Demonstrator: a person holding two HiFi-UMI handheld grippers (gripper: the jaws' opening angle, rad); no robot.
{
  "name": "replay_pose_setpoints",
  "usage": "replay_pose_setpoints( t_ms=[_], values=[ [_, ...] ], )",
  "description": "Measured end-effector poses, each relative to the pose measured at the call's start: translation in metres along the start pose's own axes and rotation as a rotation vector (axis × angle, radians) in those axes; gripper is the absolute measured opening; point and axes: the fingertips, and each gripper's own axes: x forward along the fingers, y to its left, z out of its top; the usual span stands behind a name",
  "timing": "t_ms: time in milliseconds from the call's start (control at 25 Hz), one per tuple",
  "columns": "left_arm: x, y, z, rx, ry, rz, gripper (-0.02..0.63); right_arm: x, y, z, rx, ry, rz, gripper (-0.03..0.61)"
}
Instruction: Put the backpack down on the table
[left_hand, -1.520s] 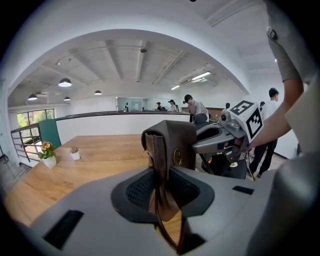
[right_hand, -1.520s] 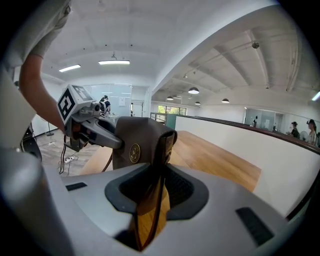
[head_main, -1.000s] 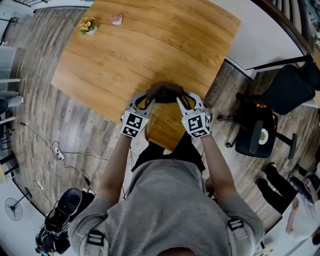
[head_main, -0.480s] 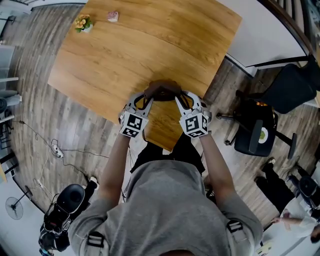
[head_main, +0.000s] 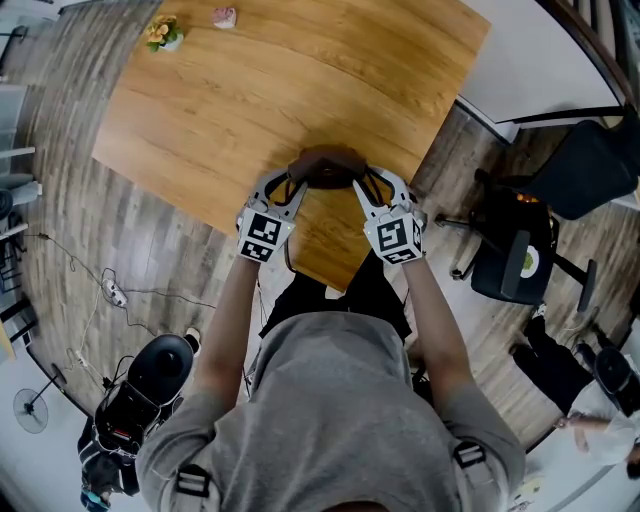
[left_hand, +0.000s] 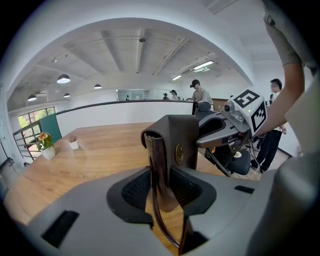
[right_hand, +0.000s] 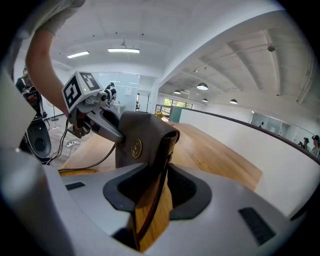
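While jaws are opening, dark-brown leather backpack stands at near edge of light wooden table.
Left gripper, right gripper flank backpack, strap slack between each pair, released.

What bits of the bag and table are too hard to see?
- The backpack bottom: in both tongs views the left tongs and right tongs, each opening with a strap between its jaws, cover it; whether it touches the table is unclear.
- Its badge: too small to read.
- The pink thing, head view: too small to name.
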Motion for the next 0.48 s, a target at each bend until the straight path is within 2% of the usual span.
replay_pose_setpoints(
  t_ms=[240,480],
  values=[
    [0.0003,-0.0007,0.0006,-0.097,-0.003,-0.046,0.146,-0.0036,-0.0041,-0.0029,0.046,-0.007,0.002,0.178],
    [-0.0043,-0.0010,-0.0014,-0.110,0.000,-0.054,0.186,-0.0101,-0.0056,-0.0047,0.074,-0.008,-0.027,0.210]
  ],
)
